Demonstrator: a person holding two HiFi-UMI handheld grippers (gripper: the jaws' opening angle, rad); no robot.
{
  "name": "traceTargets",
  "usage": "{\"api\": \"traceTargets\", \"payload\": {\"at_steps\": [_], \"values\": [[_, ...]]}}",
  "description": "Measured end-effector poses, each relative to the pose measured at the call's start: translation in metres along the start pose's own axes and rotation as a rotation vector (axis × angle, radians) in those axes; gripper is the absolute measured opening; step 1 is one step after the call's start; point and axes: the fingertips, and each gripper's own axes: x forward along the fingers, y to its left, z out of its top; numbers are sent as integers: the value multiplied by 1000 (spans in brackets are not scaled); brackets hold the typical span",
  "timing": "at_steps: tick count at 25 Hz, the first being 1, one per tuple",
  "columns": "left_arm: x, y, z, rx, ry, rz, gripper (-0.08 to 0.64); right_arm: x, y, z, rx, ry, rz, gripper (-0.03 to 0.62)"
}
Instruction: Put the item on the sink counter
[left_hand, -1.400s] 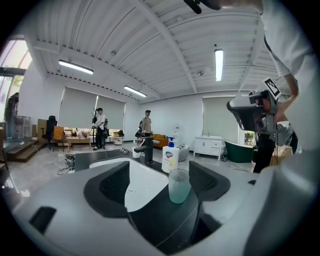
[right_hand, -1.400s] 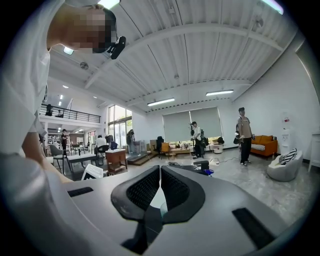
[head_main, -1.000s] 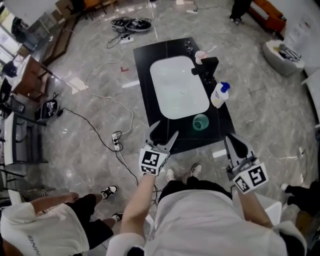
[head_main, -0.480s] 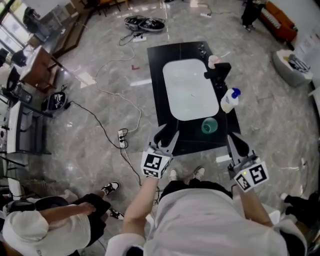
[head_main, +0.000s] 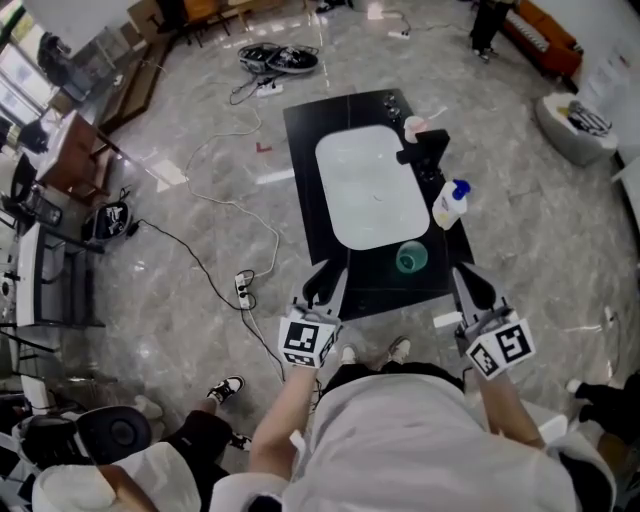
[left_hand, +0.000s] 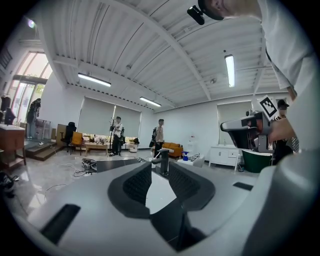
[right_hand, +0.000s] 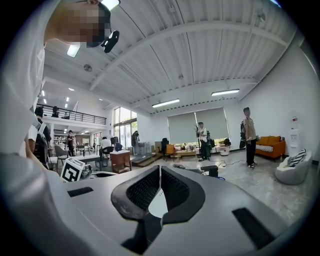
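Head view has the black sink counter (head_main: 300, 200) running up the centre of the frame. Both of my grippers sit at its lower end: the left gripper (head_main: 332, 275) overlaps the lower-left corner and the right gripper (head_main: 468, 282) the lower-right. Three things already stand along the counter's right side, clear of the white basin (head_main: 370, 185). A pink cup (head_main: 414, 127) is up by the black faucet (head_main: 425, 150), a white spray bottle (head_main: 450, 203) stands below that, and a green cup (head_main: 411, 258) is nearest the right gripper. I can't tell which of them is the task's item. Neither gripper carries anything, so I judge that either the placing is done or the item is out of sight.

Left gripper view shows what the overhead shot cannot. Its jaws have just been closing and now leave only a narrow slot with nothing in it, and the faucet shows through that slot, well apart. Right gripper view shows its jaw tips meeting, also on nothing. Both views look level across the room, towards people standing far off. I read that as the grippers being held back at the counter's edge and aimed over it, not reaching down. Only the head view shows where the bottle and cups stand.
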Motion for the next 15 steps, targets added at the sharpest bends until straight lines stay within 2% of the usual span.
{"api": "traceTargets", "payload": {"at_steps": [5,9,15], "values": [[3,-7,2,-1,-13,-7,81,-4,-9,-2,-9,4,-20,37],[3,-8,3,-8,21,13,47,-5,-16,1,-8,-4,-34,37],[9,-7,8,13,-37,9,9,-7,-24,1,-6,-13,-46,37]]}}
